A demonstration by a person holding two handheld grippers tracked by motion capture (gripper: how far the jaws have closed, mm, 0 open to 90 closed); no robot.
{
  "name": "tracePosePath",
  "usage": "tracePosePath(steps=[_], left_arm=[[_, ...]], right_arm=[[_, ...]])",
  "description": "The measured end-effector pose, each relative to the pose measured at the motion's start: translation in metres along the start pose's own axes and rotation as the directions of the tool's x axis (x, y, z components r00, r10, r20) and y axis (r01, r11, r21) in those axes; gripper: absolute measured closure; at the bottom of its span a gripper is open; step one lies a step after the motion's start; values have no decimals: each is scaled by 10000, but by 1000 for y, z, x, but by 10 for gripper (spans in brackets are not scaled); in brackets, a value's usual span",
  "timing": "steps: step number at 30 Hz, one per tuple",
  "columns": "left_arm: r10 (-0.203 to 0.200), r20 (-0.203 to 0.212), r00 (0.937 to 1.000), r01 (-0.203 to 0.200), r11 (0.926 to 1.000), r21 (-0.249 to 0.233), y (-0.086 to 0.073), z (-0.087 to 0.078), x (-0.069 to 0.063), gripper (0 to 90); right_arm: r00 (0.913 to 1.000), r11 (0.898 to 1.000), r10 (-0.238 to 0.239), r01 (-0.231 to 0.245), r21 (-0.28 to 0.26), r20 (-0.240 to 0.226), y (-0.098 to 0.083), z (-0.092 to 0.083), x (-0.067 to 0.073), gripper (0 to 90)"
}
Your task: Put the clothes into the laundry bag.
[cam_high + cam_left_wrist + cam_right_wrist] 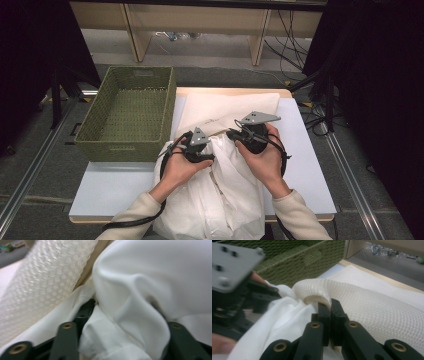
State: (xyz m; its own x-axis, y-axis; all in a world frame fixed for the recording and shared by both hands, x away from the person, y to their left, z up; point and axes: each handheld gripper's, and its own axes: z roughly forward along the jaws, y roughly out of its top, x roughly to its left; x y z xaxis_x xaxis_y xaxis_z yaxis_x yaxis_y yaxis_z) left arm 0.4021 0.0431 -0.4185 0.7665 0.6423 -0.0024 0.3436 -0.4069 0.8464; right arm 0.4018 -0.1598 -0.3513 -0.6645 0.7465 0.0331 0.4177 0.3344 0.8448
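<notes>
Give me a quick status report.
Right gripper shut on cream mesh laundry bag. Left gripper open around white cloth. Nothing blocking.

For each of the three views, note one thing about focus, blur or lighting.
High view: evenly lit white garment and green basket, sides falling into black. Left gripper view: the garment sits so close that its folds look soft and out of focus. Right gripper view: the mesh bag is sharp, the left tool in the foreground blurred.

A crumpled white cloth garment (227, 185) lies at six o'clock on the counter, half inside a cream mesh laundry bag (220, 111) at twelve.
</notes>
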Motion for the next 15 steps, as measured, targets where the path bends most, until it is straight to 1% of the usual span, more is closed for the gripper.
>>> tracePosePath(steps=[1,2,3,4,5,6,8,10,11,13,15], left_arm=[[-67,31,10000,68,9999,-133,0,-4,-1,438],[-124,75,9999,126,9993,-359,0,-12,-3,402],[-65,29,10000,66,9990,-451,1,-19,-4,364],[-124,29,9999,125,9976,-676,2,-27,-6,339],[-150,116,9998,160,9960,-884,2,-36,-7,327],[-162,237,9996,188,9934,-1128,3,-46,-8,315],[-211,346,9992,255,9907,-1335,2,-60,-10,292],[-134,290,9995,172,9905,-1363,-1,-70,-11,284],[-165,228,9996,195,9904,-1369,-4,-73,-10,282],[-235,176,9996,256,9910,-1310,-10,-77,-8,282],[-376,144,9992,390,9925,-1160,-17,-77,-6,281]], right_arm=[[9997,9998,-217,217,-10,68,0,0,-2,891],[9997,9997,-240,240,21,59,0,0,-2,891],[9991,9993,-373,372,42,203,0,-1,-4,891],[9993,9993,-359,358,68,140,0,-1,-5,890],[9990,9992,-404,403,51,176,0,0,-6,890],[9994,9995,-291,289,97,180,0,0,-6,890],[9996,9998,-115,111,160,247,0,0,-5,889],[9996,9998,-154,150,162,231,0,0,-4,889],[9995,9998,-94,90,150,301,0,-1,-3,888],[9996,9997,-124,119,197,269,0,-1,-3,888],[9995,9997,-198,194,180,256,0,-1,-4,888]])
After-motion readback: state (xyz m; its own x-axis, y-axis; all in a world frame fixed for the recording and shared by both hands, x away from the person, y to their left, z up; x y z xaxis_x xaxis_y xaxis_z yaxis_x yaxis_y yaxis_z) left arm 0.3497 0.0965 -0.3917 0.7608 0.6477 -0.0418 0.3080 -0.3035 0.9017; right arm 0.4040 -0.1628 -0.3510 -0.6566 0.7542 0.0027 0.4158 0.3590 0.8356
